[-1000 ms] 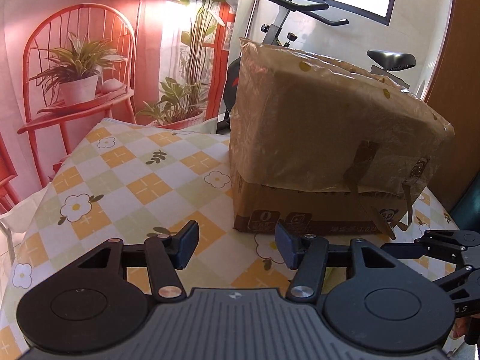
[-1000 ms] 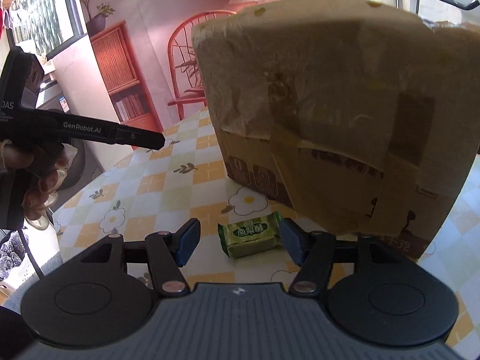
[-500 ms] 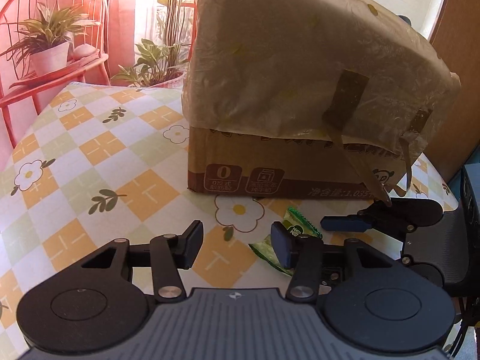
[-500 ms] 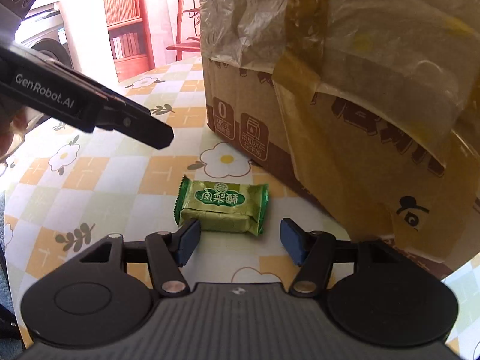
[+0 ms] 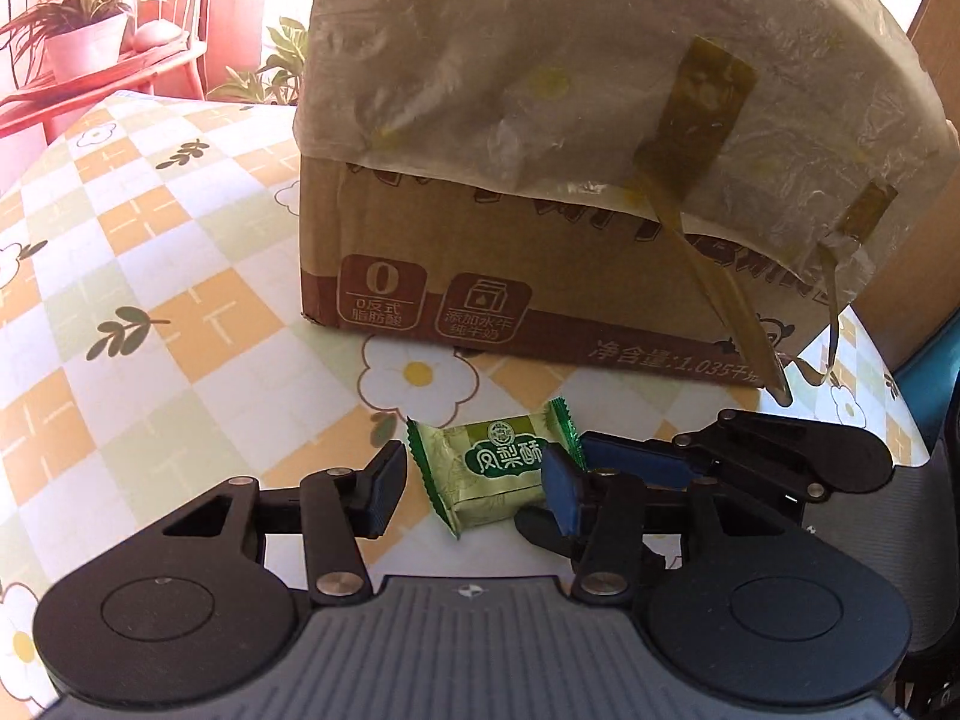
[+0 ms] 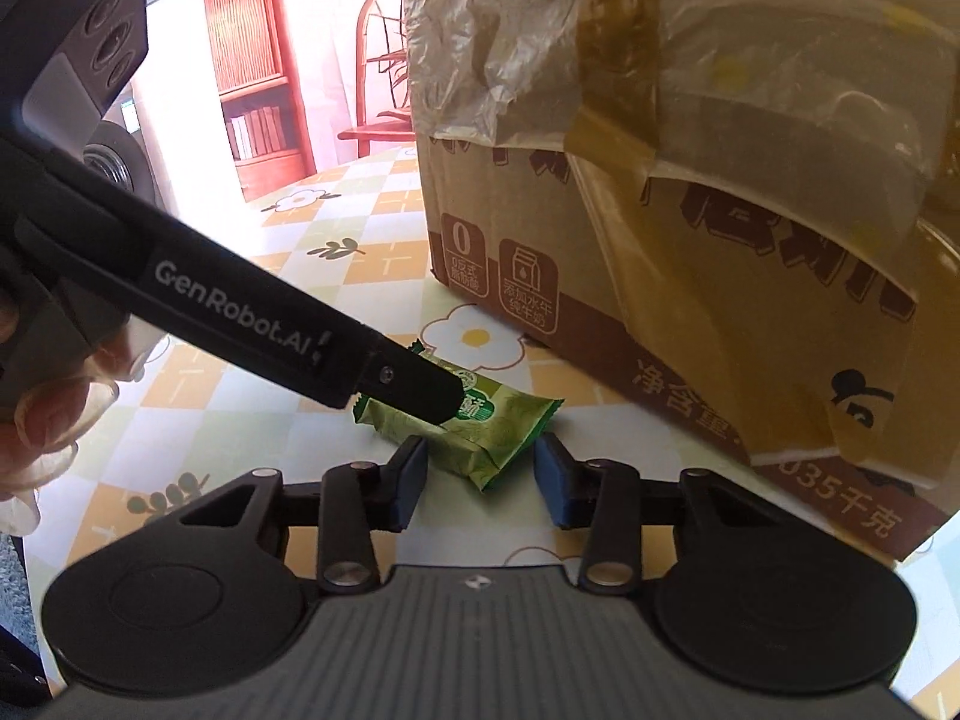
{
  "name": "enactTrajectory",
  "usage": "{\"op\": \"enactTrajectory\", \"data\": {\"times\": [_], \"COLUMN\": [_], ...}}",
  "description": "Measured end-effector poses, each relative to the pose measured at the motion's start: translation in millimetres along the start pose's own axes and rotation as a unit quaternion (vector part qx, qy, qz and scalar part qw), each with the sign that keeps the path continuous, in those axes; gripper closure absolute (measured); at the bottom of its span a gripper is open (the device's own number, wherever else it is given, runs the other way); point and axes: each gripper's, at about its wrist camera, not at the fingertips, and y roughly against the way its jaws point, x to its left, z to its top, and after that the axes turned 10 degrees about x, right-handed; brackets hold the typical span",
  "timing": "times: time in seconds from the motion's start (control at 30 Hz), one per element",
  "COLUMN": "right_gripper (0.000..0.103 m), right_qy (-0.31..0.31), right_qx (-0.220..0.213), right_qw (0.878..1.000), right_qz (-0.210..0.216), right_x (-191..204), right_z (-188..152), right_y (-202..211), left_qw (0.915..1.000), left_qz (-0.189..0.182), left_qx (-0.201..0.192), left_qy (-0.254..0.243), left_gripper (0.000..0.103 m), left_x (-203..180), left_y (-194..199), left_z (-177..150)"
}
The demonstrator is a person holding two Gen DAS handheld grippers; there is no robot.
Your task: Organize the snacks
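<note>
We are seeing one green pineapple-cake packet [image 5: 495, 474] lying flat on the checked floral surface [image 5: 180, 324], just in front of the cardboard box [image 5: 528, 294].

Left claw [image 5: 474, 489]: its jaws are standing wide open on either side of the packet, gripping nothing. Its right pad [image 5: 558, 489] is overlapping the packet's right end; we cannot tell whether it is touching. The left pad is sitting just clear of the crimped left edge.

Right claw [image 6: 480, 483]: also spread open and holding nothing, with the packet [image 6: 480, 432] lying just ahead of and between its pads. In the left wrist view this claw [image 5: 636, 468] is coming in from the right, and its fingertips are partly hidden behind the left claw's own finger.

In the right wrist view, the left tool's black finger is crossing over the packet and covering most of the printed label. A hand [image 6: 42, 414] is gripping that tool at the frame's left edge, cut off and blurred.

The box is wearing a crinkled plastic sheet [image 5: 570, 60] taped over its upper part; the top is running out of frame, so we cannot tell whether it is open. Part of the printing along its base is being masked by tape strips.
</note>
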Motion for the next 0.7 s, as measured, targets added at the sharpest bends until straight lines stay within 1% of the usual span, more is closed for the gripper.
{"op": "enactTrajectory", "data": {"times": [0.13,0.17,0.33,0.37,0.43,0.5,0.6,0.7], "right_gripper": [0.06,0.06,0.06,0.06,0.06,0.06,0.061,0.065], "right_qy": [0.001,-0.002,-0.007,-0.003,0.0,0.0,0.008,0.02], "right_qx": [-0.013,-0.015,-0.02,-0.02,-0.02,-0.02,-0.023,-0.026], "right_qw": [1.0,1.0,1.0,1.0,1.0,1.0,1.0,0.999], "right_qz": [-0.011,-0.014,-0.012,-0.011,-0.012,-0.011,-0.015,-0.019], "right_x": [2,2,2,2,3,3,7,11], "right_z": [-7,-8,-11,-11,-11,-12,-12,-13], "right_y": [2,3,4,3,3,3,2,2], "left_qw": [0.9997,0.9997,0.9996,0.9994,0.999,0.9992,0.9992,0.9989], "left_qz": [0.021,0.021,0.008,0.002,-0.007,-0.004,0.007,0.018], "left_qx": [-0.009,-0.011,-0.012,-0.012,-0.014,-0.022,-0.034,-0.043], "left_qy": [-0.006,-0.005,0.025,0.033,0.041,0.032,0.019,0.005], "left_gripper": [0.051,0.051,0.051,0.054,0.056,0.06,0.063,0.063], "left_x": [-7,-7,-2,0,1,-2,-9,-17], "left_y": [-6,-7,-11,-11,-12,-13,-14,-14], "left_z": [-4,-5,-5,-6,-8,-11,-14,-17]}}
